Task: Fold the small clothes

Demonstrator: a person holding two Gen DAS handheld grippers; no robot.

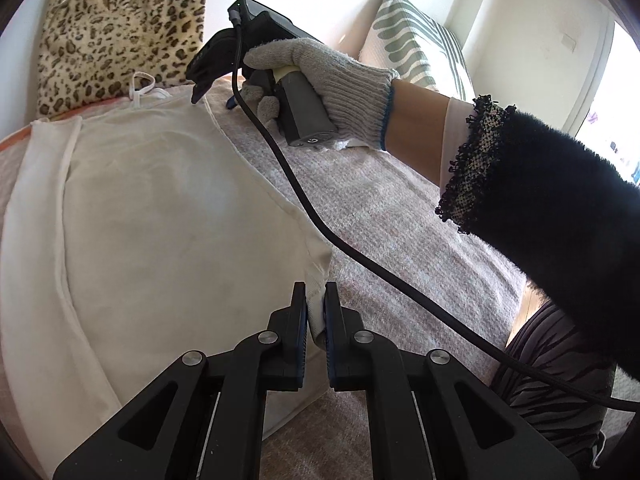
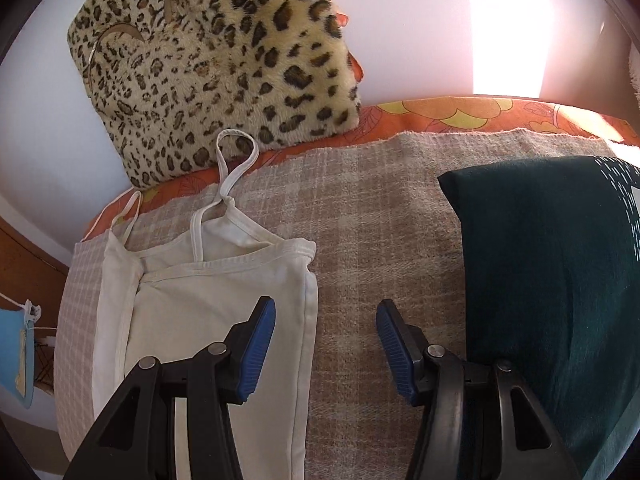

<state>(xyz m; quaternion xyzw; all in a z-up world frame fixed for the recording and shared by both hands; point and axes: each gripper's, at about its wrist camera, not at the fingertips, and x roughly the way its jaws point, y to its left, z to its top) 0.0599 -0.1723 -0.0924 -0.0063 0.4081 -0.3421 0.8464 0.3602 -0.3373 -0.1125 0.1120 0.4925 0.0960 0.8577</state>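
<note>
On the bed, over a pinkish woven blanket [image 2: 400, 216], lies the white strappy top [image 2: 208, 312], already doubled lengthwise, its thin straps [image 2: 236, 160] trailing up toward the leopard-print cushion [image 2: 216, 64] that leans on the wall; from my left wrist view my left tongs [image 1: 316, 300] are clenched on the near corner of the top [image 1: 160, 208], a pinch of white cloth caught between the two pads, the rest of the garment spreading away up and to the left of them; across that same view my right hand, in a grey knit glove [image 1: 328, 80], grips the handle of my right tongs [image 1: 202, 90], whose tips point down at the far edge of the top beside the straps, and a black cable [image 1: 304, 204] runs from that tool down over the blanket; from the right wrist view my right tongs [image 2: 326, 308] are released, fingers wide apart; the left blue pad [image 2: 256, 348] hangs above the folded top near its right edge, the right pad [image 2: 394, 352] above bare blanket, so the top's edge falls just inside the gap; whether the pads touch the cloth I cannot tell; a dark green folded garment [image 2: 552, 288] lies on the blanket to the right, apart from the white top; a green-and-white patterned cushion [image 1: 416, 36] stands farther along the bed, against the wall.
</note>
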